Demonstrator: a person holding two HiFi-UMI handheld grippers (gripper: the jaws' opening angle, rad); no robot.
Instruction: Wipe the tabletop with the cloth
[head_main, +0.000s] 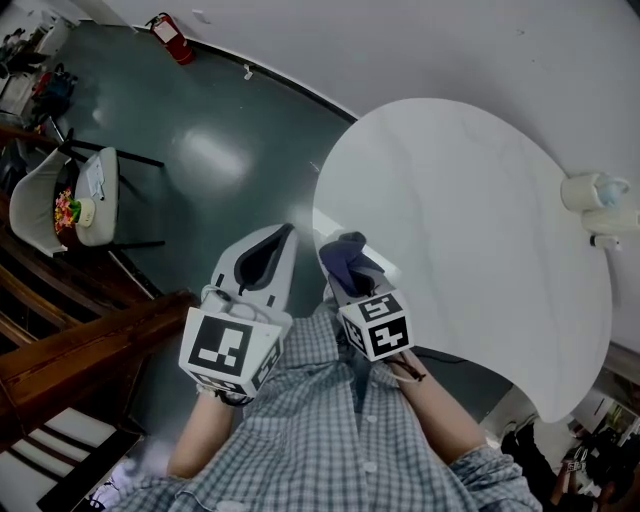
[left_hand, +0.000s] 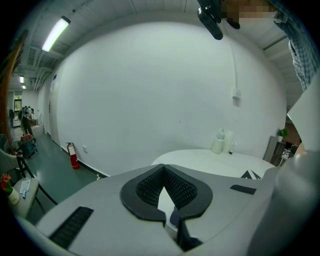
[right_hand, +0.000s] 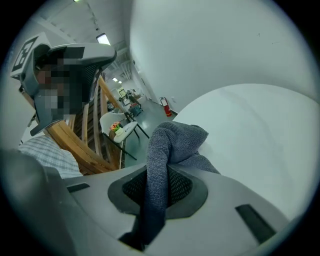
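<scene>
While the left gripper (left_hand: 162, 169) hangs over the floor just off the surface's near-left edge, jaws closed on nothing, my right gripper (right_hand: 159, 172) has its jaws clamped on the cloth (right_hand: 175, 137). Grey knit, looks soft, light and floppy. It'll bunch rather than push, so I'd keep this mid-fold pinch. A wad sticks out past the jaw tips. It sits over the near rim of the white surface (head_main: 470, 200); contact unconfirmed.

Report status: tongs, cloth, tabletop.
Right tongs shut on the grey cloth, at the white table's near edge. Left tongs shut, empty, beside it. White containers stand at the far edge.
</scene>
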